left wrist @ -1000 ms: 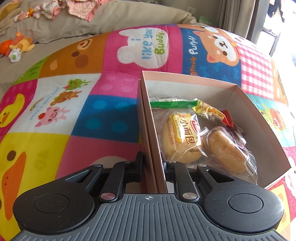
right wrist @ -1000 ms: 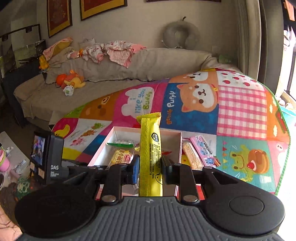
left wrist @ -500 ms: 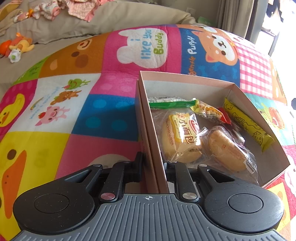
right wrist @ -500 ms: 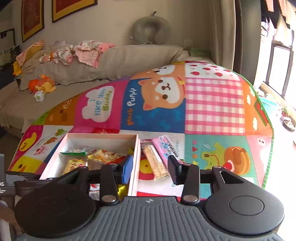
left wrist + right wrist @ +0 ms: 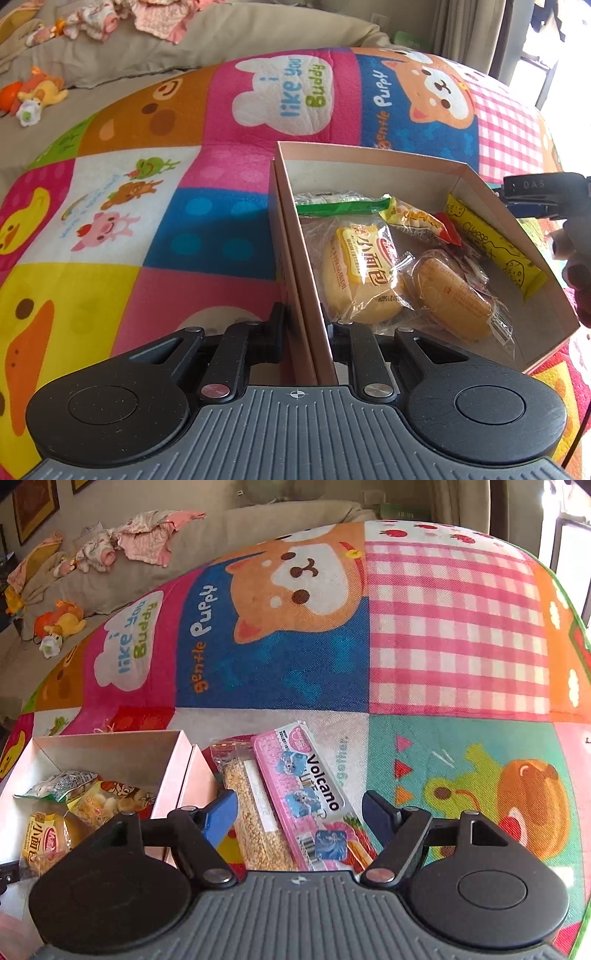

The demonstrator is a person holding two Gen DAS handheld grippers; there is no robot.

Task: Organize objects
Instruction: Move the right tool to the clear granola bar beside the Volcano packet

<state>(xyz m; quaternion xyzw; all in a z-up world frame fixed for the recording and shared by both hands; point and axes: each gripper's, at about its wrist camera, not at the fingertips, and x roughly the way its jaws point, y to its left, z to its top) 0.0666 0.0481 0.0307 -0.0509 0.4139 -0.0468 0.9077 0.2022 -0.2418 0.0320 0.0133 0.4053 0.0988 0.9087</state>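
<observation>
1. Left gripper (image 5: 306,325): jaws pressed together on the near left wall of the pale pink open cardboard box (image 5: 295,236), 1 finger outside the wall, 1 inside.
2. The box sits on a colourful patchwork cartoon play mat (image 5: 155,206).
3. Inside the box: a green-edged clear snack packet (image 5: 340,201) at the far end, a clear-wrapped bread roll with a yellow and red label (image 5: 360,273), a second clear-wrapped golden cake (image 5: 450,299) to its right, and a yellow and red printed snack bag (image 5: 417,219) between them and the far wall.
4. A long yellow "Cheese" snack stick (image 5: 491,245) lies in the box along its right wall, 1 end leaning up toward the far corner.
5. Right gripper (image 5: 298,814): jaws spread, having just been opening; nothing pinched. It hangs over 2 packets on the mat just right of the box.
6. Those packets: a clear-wrapped tan grain bar (image 5: 255,812) and a pink "Volcano" flat packet (image 5: 306,794), side by side and touching, both outside the box.
7. In the left wrist view, the right gripper's body and part of a hand (image 5: 574,258) show at the box's right edge.
</observation>
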